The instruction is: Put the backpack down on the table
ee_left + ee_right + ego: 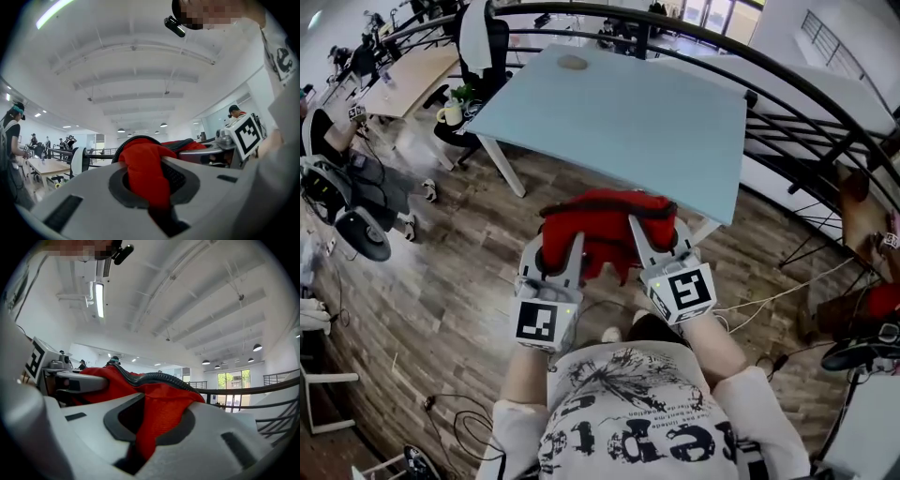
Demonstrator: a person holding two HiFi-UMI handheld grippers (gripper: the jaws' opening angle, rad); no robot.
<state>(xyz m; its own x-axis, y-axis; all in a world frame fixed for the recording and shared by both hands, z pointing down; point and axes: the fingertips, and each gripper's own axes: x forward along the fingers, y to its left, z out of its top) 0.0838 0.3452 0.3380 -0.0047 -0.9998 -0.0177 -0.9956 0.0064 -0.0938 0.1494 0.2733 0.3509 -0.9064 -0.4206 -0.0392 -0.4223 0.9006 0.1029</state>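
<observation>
The left hand-held gripper and the right hand-held gripper each pinch a fold of the red backpack, held in the air at the desk's near edge. It looks soft and floppy, likely to sag, so two top-edge grips suit it.

Printed in large black letters across the white short-sleeved T-shirt, seen from above and cut off at the lower edge: a partial word, roughly "ept", not legible in full. Fixed to the grey cube of the left gripper: black-and-white square coded marker, bearing a pattern only, no letters or numbers. Likewise on the right gripper: second black-and-white square coded marker; no other legible writing anywhere.
</observation>
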